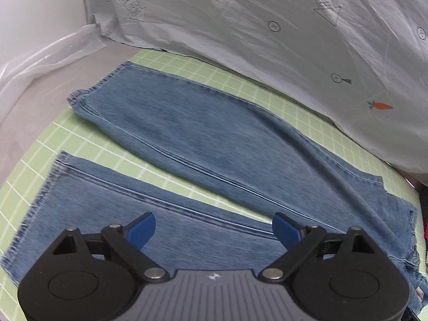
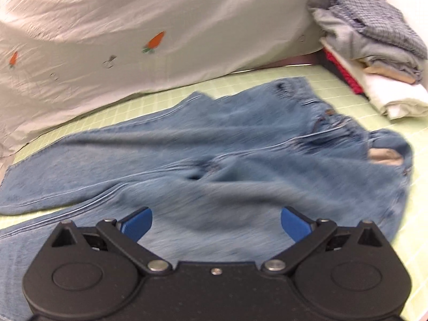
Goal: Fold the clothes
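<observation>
Green grid-lined matting [image 1: 267,80] covers the counter, with a pale cloth printed with small carrots [image 2: 120,40] draped along its far edge and a stack of folded clothes [image 2: 374,61] at the right end. A pair of blue jeans [image 1: 214,139] lies spread across the mat, its two legs splayed apart toward the left with a wedge of green showing between them, and its waist end bunched and rumpled toward the right, near the folded stack but apart from it. The left gripper [image 1: 214,228] hovers above the nearer leg with its blue pads set wide and nothing between them; the right gripper [image 2: 216,223] hangs over the seat and hip area, its jaws likewise spread wide and empty. Neither touches the denim as far as the views show. Judging from this layout, no fold has been made yet and the legs need bringing together first. The main risk is the rumpled waist: if a fold is made over those wrinkles, the bundle would likely come out lumpy and lopsided. A pinch that catches only the top layer of a leg could let the lower layer drag and twist. The right wrist view is blurred, so an exact grasp point on the waistband is hard to pick out there.
</observation>
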Demonstrator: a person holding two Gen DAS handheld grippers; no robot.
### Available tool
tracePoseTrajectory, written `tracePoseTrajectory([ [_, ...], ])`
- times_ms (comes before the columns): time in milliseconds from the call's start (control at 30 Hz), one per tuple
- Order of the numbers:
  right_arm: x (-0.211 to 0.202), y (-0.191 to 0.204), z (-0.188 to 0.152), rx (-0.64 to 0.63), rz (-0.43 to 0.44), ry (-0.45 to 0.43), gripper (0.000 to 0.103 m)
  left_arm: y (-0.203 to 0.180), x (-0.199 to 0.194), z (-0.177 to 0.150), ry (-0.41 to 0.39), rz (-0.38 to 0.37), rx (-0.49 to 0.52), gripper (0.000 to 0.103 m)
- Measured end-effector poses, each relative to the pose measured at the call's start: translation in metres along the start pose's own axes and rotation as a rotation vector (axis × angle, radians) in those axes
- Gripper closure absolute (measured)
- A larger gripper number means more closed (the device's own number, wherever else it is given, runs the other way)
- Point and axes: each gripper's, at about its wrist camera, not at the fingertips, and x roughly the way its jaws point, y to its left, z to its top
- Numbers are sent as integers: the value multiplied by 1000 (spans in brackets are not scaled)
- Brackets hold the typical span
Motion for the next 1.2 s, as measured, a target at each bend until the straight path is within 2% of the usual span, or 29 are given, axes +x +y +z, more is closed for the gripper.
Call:
tracePoseTrajectory([
  [200, 23, -53, 37, 15, -57, -22, 0, -73, 22, -11, 7, -26, 43, 7],
  [333, 40, -91, 63, 32, -91, -50, 0, -107, 51, -5, 33, 1, 83, 7],
  [467, 87, -142, 97, 24, -117, -12, 0, -128, 82, 5, 62, 47, 112, 7],
  [533, 118, -152, 115, 3, -118, -7, 2, -126, 97, 12, 70, 79, 127, 7],
  [700, 189, -175, 162, -30, -116, -5, 18, -122, 136, 31, 126, 153, 100, 7],
  [767, 212, -182, 180, -22, -88, 1, 20, -121, 145, 37, 135, 161, 78, 7],
  [867, 233, -181, 191, -41, -26, 35, 21, -127, 155, 38, 137, 165, 103, 7],
  [967, 245, -181, 195, -66, -3, 67, 36, -128, 161, 36, 140, 173, 112, 7],
  [1000, 249, -180, 196, -73, 4, 78, 51, -128, 163, 35, 142, 175, 115, 7],
  [1067, 247, -188, 211, -16, 38, 57, 71, -129, 166, 33, 144, 180, 120, 7],
  [1200, 245, -186, 247, -6, -72, -82, 70, -127, 162, 36, 122, 179, 129, 7],
])
